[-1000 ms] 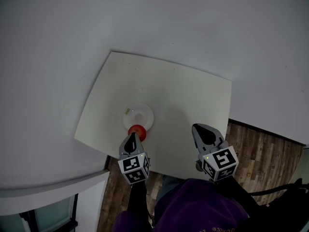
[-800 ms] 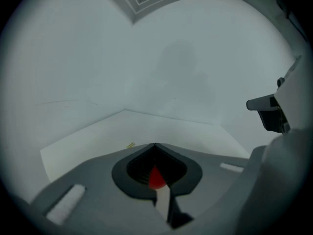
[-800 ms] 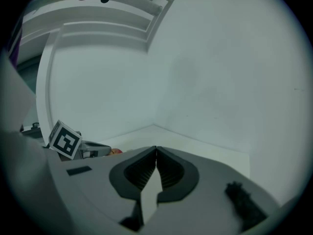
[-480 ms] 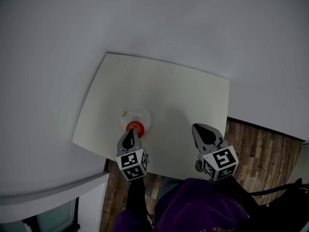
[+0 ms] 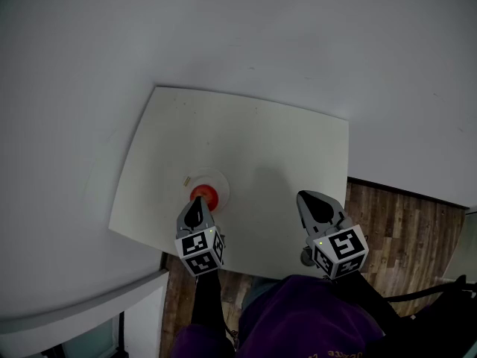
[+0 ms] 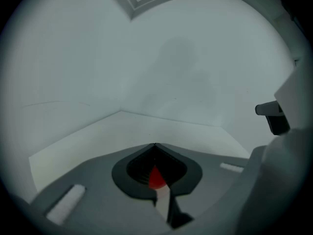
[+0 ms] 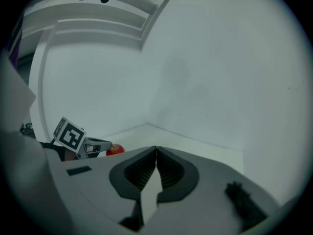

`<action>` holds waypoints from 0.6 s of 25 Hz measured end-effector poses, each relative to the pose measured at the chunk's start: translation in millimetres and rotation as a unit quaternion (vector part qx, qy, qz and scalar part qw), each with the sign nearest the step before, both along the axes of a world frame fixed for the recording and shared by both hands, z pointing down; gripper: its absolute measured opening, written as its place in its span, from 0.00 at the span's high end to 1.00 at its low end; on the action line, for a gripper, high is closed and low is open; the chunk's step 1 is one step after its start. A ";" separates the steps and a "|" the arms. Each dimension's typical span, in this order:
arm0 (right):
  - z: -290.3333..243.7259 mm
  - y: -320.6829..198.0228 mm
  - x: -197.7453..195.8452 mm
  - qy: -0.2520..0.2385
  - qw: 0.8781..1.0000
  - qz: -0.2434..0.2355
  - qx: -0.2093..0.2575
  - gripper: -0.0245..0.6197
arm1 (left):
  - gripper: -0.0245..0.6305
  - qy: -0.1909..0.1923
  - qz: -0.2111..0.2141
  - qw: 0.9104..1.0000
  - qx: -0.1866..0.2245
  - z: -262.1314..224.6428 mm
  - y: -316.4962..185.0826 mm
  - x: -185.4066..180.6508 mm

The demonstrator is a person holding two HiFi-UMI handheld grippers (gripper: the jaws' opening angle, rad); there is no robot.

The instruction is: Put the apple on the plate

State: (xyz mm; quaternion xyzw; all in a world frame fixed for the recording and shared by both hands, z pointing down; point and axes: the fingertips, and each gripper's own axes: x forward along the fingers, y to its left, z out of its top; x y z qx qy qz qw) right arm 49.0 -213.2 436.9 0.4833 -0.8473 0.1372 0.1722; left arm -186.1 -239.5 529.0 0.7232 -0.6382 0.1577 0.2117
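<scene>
Head view looks steeply down on white walls [image 5: 335,43] that meet in a corner behind a white square table [image 5: 253,140], with wooden floor [image 5: 402,230] on the table's right and near sides. The person's purple garment [image 5: 298,323] fills the bottom edge.

The right gripper [image 5: 313,203] hangs over the table's near right part, well apart from the plate. In the right gripper view its jaws stand pressed together at the tips with nothing between them (only pale tabletop shows through the slit lower down).

The left gripper [image 5: 195,213] hovers over the table's near left part, its tip pointing at the near side of the small white plate [image 5: 220,184]. The left gripper view shows its jaws closed tip to tip as well, gripping nothing. A wedge of red shows through the gap under the tips; it is the apple, lying beyond them.

The red apple [image 5: 204,195] sits on the plate, on its near half. In the right gripper view the apple lies just beyond the left gripper's tip, very near it; whether they touch cannot be told. A tiny tan bit [image 5: 186,180] lies at the plate's left rim, too small to identify.
</scene>
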 end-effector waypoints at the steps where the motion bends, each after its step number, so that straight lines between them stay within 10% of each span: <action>1: 0.3 -0.6 0.3 -0.001 1.000 0.001 -0.001 0.95 | 0.95 0.000 0.000 1.000 0.000 0.5 -1.9 -0.1; 15: 4.1 -7.5 7.7 0.005 1.000 0.018 -0.006 0.95 | 0.95 0.000 0.001 1.000 -0.013 14.1 -19.3 0.2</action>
